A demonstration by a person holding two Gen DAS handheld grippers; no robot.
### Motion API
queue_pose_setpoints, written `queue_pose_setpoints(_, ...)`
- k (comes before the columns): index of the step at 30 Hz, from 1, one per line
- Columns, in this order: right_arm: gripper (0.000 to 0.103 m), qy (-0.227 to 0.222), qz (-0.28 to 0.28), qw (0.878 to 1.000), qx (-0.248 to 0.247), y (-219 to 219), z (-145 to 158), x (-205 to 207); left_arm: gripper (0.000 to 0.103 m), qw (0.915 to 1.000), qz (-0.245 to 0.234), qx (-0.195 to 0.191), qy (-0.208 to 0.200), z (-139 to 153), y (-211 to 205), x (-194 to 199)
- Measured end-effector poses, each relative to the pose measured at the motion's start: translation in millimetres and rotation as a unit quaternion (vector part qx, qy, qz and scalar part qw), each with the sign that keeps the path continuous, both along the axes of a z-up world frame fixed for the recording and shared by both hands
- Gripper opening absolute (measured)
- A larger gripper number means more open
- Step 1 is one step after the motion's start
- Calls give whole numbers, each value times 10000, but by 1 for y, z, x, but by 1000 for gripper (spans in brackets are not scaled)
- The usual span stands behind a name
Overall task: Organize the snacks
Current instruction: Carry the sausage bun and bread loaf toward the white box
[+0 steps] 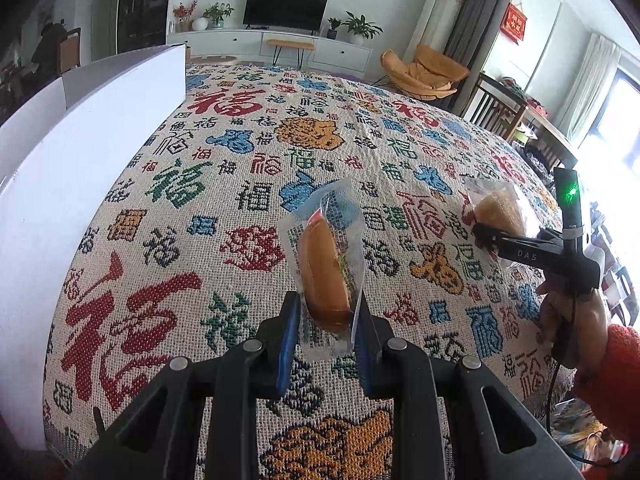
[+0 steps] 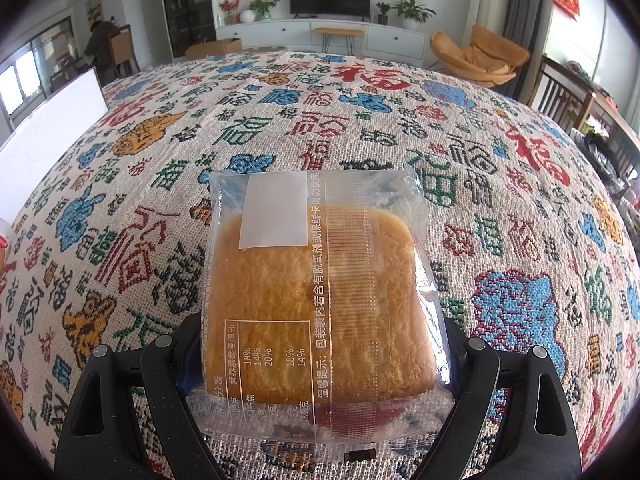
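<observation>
My left gripper (image 1: 326, 312) is shut on a wrapped bun (image 1: 324, 268) in a clear and blue packet, held on edge above the patterned tablecloth (image 1: 200, 200). My right gripper (image 2: 320, 364) is shut on a wrapped square cake (image 2: 320, 300) in a clear packet with white print, lying flat between the fingers and hiding their tips. The right gripper (image 1: 486, 236) with its cake (image 1: 500, 210) also shows at the right of the left wrist view, held by a hand in a red sleeve. A white box (image 1: 80, 180) stands at the left.
The white box also shows at the left edge of the right wrist view (image 2: 56, 128). Beyond the table's far edge stand a TV cabinet (image 1: 280, 46), an orange chair (image 1: 424, 72) and wooden chairs (image 1: 500, 108) at the right.
</observation>
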State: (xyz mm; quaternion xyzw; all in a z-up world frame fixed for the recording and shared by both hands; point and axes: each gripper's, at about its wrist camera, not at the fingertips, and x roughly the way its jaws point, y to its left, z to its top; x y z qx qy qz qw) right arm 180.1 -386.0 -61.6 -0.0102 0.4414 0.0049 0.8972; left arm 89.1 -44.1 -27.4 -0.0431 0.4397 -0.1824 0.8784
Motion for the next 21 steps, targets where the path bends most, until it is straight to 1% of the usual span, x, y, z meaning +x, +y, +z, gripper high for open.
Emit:
queue_pose_setpoints(17, 90, 28, 6, 10000, 58, -1, -1, 1, 25, 9996, 82, -261, 80, 2, 11, -3)
queue_pose_setpoints(19, 90, 113, 59, 9999, 82, -3, -1, 2, 25, 9995, 102, -290, 80, 3, 13, -4)
queue_pose_setpoints(21, 90, 356, 162, 9992, 101, -4, 1, 6, 25, 9994, 120, -304, 80, 3, 15, -5)
